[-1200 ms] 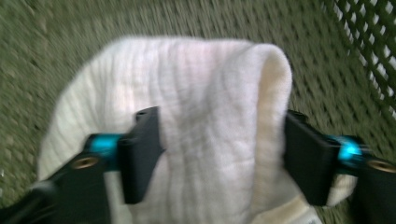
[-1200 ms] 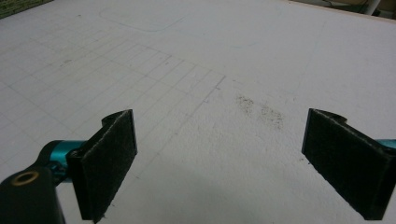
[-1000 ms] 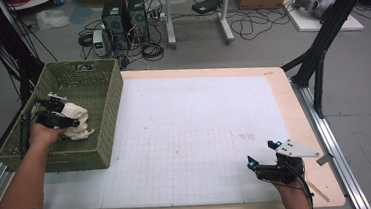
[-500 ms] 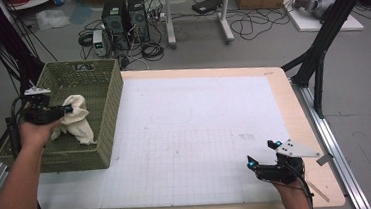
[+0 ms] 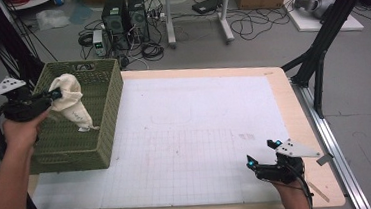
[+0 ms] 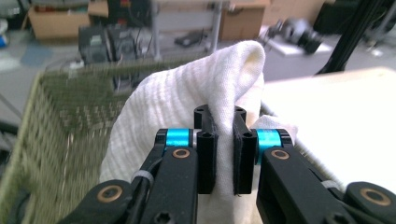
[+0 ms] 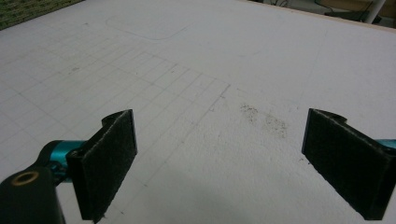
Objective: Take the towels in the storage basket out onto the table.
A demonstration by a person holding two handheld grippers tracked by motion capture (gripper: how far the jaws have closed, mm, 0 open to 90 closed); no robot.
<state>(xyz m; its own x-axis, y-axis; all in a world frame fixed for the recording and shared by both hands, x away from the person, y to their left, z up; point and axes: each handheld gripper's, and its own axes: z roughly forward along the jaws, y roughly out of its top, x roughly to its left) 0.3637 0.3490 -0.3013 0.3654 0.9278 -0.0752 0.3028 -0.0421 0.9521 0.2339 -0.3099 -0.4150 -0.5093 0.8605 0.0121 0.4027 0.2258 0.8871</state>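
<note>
A white cloth (image 5: 70, 101) hangs from my left gripper (image 5: 54, 95), lifted above the green woven basket (image 5: 103, 141) at the table's left edge. In the left gripper view the two black jaws stand nearly together, pinching a fold of the cloth (image 6: 196, 93) between the pads, with the left gripper (image 6: 226, 154) pointing toward the basket's far wall (image 6: 60, 116). My right gripper (image 5: 262, 153) rests low near the table's front right corner. Its jaws stand wide apart with nothing between them, and the right gripper (image 7: 219, 158) looks over the bare white mat (image 7: 210, 70).
A white gridded mat (image 5: 191, 134) covers the wooden table. Black frame posts (image 5: 319, 49) stand at the right, a metal rail (image 5: 335, 148) runs along the right edge. Computers (image 5: 123, 14), cables and boxes lie on the floor behind.
My left gripper has risen out of the basket with the cloth, which now dangles above the basket's rim. The right gripper has stayed put.
</note>
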